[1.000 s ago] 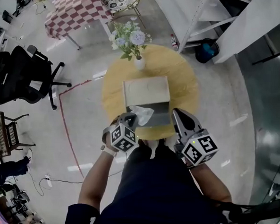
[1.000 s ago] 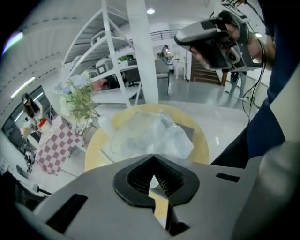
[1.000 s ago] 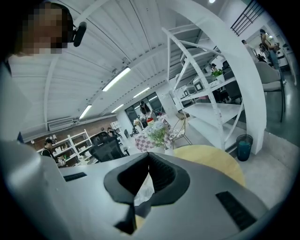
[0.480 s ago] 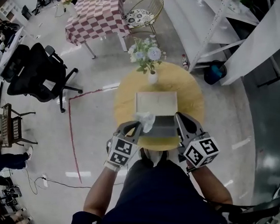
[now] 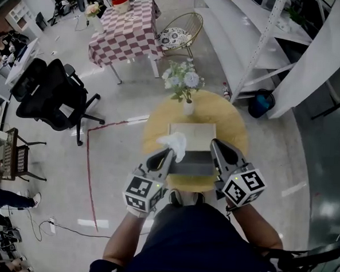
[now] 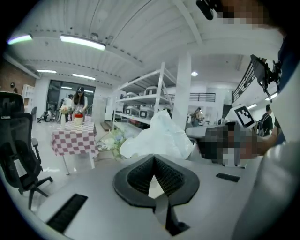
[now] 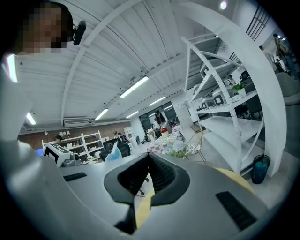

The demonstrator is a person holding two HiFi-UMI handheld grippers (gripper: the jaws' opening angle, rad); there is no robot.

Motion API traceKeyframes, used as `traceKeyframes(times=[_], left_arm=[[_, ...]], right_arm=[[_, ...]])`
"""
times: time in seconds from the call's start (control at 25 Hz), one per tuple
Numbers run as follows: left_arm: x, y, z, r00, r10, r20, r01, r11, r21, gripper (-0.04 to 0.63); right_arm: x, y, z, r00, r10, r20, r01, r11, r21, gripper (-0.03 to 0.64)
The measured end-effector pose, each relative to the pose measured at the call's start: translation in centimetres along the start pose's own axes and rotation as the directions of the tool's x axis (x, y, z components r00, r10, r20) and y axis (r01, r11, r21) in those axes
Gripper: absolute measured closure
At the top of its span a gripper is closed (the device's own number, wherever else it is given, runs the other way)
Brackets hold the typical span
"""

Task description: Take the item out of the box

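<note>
Evidently L gripper (image 5: 167, 155) was clamped on white tissue (image 5: 172, 143), held above near-left corner of box (image 5: 193, 134) on round table (image 5: 235, 124). R gripper (image 5: 218, 150) closed, empty, at box's near-right side. Tissue judged light, soft, tear-prone; grip bunched middle, not edge.

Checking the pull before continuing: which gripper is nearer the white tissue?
Left. The left gripper is shut on the white tissue at the left edge of the box; the right gripper sits apart, at its right side.
</note>
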State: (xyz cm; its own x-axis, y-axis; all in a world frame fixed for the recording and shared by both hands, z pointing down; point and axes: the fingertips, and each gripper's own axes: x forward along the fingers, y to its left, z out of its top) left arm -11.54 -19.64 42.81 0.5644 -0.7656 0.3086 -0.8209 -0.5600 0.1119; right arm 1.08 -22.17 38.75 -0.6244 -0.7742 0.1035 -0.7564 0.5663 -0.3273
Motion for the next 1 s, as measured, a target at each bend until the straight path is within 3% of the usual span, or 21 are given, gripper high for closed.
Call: traceKeyframes(times=[0.56, 1.0], left_arm=[[-2.6, -0.2, 7.1, 0.974, 0.01, 0.228, -0.001, 0.999, -0.04, 0.58], [-3.5, 0.0, 9.4, 0.956, 0.018, 0.292, -0.003, 0.999, -0.05, 0.58]], right_arm=[[-0.8, 2.0, 5.6, 0.99, 0.02, 0.136, -0.006, 0.995, -0.097, 0.604], [-1.0, 2.6, 7.7, 0.978, 0.04, 0.205, -0.019, 0.994, -0.104, 0.604]])
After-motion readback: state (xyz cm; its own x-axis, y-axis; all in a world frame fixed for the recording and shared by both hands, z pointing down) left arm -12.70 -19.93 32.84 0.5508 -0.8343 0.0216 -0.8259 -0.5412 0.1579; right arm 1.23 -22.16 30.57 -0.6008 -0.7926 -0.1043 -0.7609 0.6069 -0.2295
